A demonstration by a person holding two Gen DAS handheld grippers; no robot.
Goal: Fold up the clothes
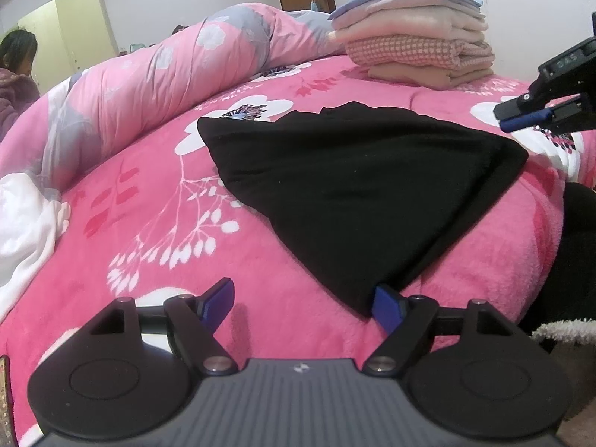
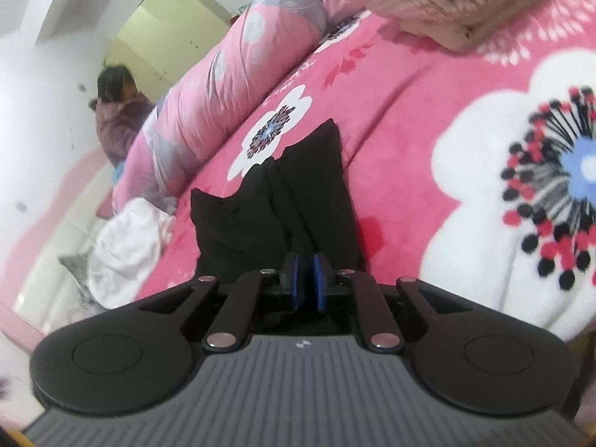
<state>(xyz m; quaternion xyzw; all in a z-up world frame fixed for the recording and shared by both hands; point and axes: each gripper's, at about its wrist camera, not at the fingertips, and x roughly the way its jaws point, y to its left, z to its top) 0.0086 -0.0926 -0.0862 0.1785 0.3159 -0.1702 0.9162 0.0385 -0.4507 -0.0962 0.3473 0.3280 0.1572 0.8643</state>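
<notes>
**A:** Where is the garment?

**B:** The black knit garment [image 1: 350, 190], folded into a rough triangle, lies flat on the pink floral fleece bed cover [image 1: 156, 201]. One point of it reaches the bed's near edge. The stack of folded pink and beige clothes [image 1: 413, 48] sits towards the far edge, well apart from it.

**A:** And the claws?

**B:** The left gripper [image 1: 309, 307] stands wide apart at the near edge, its right blue pad just beside the garment's near point, gripping nothing. The right gripper [image 2: 308, 277] has its pads almost together with a narrow slit between them. I see no cloth in that slit, so I judge it empty, hovering at the garment's right corner.

**A:** How will it handle?

**B:** Soft, light and limp, I'd say. It will sag and drag on the fleece, so take it by the corners or along a folded edge, both layers together.

**A:** Room to move?

**B:** Bare cover lies to the left and beyond. The rolled pink quilt [image 1: 156, 74] lines the far-left edge, and a crumpled white cloth [image 1: 26, 223] lies at the left edge.
</notes>
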